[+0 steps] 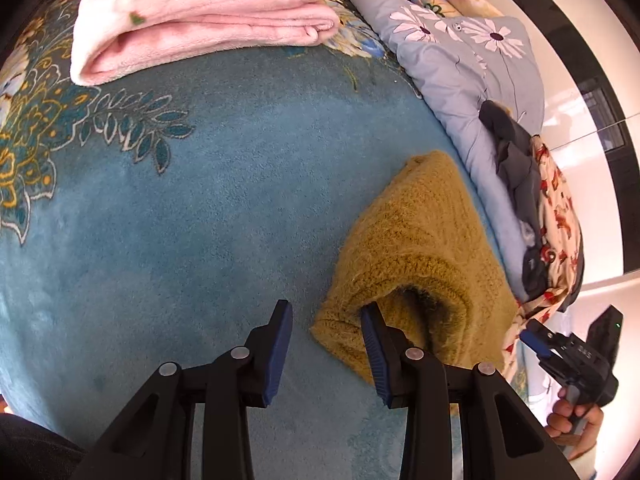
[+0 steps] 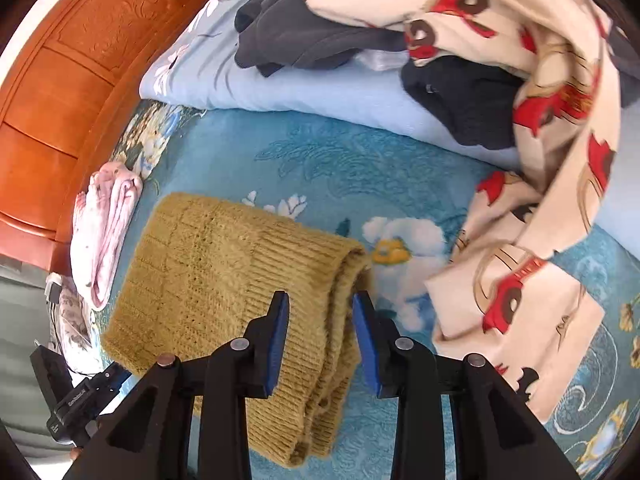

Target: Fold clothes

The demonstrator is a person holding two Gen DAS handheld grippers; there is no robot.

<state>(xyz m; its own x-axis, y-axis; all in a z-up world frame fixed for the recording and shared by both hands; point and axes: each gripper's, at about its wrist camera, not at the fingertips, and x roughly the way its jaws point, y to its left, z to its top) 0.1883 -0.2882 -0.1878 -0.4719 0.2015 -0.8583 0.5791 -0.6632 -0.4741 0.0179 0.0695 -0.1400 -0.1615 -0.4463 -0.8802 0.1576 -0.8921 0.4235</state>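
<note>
A folded mustard knit sweater lies on the blue bedspread; it also shows in the right wrist view. My left gripper is open and empty, its right finger at the sweater's near corner. My right gripper is open above the sweater's folded ribbed edge, holding nothing. The right gripper also shows in the left wrist view at the far right, held by a hand.
A folded pink blanket lies at the far side. A grey-blue floral quilt carries a pile of dark clothes and a cream garment with red print. An orange wooden headboard stands behind.
</note>
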